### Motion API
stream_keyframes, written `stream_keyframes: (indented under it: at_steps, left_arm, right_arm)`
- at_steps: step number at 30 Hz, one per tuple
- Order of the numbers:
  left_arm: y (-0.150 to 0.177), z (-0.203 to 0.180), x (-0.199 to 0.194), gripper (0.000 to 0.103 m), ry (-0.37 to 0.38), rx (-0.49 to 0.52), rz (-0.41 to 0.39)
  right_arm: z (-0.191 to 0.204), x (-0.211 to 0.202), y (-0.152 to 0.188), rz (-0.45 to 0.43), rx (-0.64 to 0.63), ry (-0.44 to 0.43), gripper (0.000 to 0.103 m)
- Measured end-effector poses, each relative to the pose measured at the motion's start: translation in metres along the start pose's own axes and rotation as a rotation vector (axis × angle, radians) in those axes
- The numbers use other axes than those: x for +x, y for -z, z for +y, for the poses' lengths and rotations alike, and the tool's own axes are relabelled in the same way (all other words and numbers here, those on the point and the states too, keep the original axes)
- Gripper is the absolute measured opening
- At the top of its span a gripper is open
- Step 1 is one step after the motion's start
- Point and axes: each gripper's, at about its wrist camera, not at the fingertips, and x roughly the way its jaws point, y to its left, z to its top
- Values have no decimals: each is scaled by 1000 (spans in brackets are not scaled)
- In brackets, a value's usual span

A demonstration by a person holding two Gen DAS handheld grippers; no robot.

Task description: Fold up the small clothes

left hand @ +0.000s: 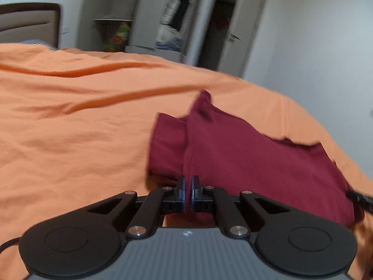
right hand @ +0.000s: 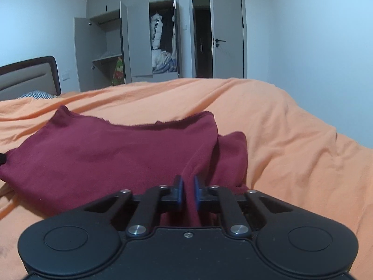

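Your left tool (left hand: pixel 188 187) is pinched down on the near edge of the maroon garment (left hand: pixel 244 154), its blue pads (left hand: pixel 183 190) almost together with a ridge of the fabric running up between them. Your right tool (right hand: pixel 189 190) grips the same maroon garment (right hand: pixel 105 154) at its other near corner, the pads (right hand: pixel 180 192) narrow with a fold of cloth caught between them.

The garment lies on the orange bedsheet (left hand: pixel 70 128), toward the near side of the bed. In the left wrist view it spreads to the right of your tool, with a short flap sticking out to the left and a raised peak at its far edge. The tip of a black tool shows at the garment's right edge in that view. In the right wrist view the cloth spreads to the left, its far edge raw and uneven, and a smaller lobe of it sits to the right of the fold you hold. The sheet (right hand: pixel 291 140) is wrinkled, with long creases running across it.

Beyond the bed stands a grey wardrobe (right hand: pixel 139 35) with doors open; hanging jackets (right hand: pixel 160 32) and piled bedding show inside. An open room door (right hand: pixel 229 37) is just right of it. A padded headboard (right hand: pixel 28 77) stands at far left, with a patterned pillow (right hand: pixel 37 94) beside it. The left wrist view is motion-blurred.
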Motion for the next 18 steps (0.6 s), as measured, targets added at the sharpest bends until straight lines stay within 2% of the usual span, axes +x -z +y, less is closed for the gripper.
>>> stream_keyframes:
  at_steps: [4,7,11,15,16,18]
  left_arm:
    - [6,14,4,3,-19,-131,34]
    - [12,18,16,3,-41,-154,65]
    - [13,16,20,4,-52,-131,67]
    - [12,15,17,8,-36,-140,67]
    - [12,13,16,10,-37,-136,65]
    - [13,10,12,19,-48,-130,51]
  right_arm:
    - [1,-1,1,0,-12,24,7]
    - [-2,4,5,20,8,36,7]
    - [-5,4,7,26,14,35,9]
    - [-2,0,4,16,-2,43,27]
    - [-1,0,3,11,-8,41,37]
    - [5,0,0,-1,-27,35,48]
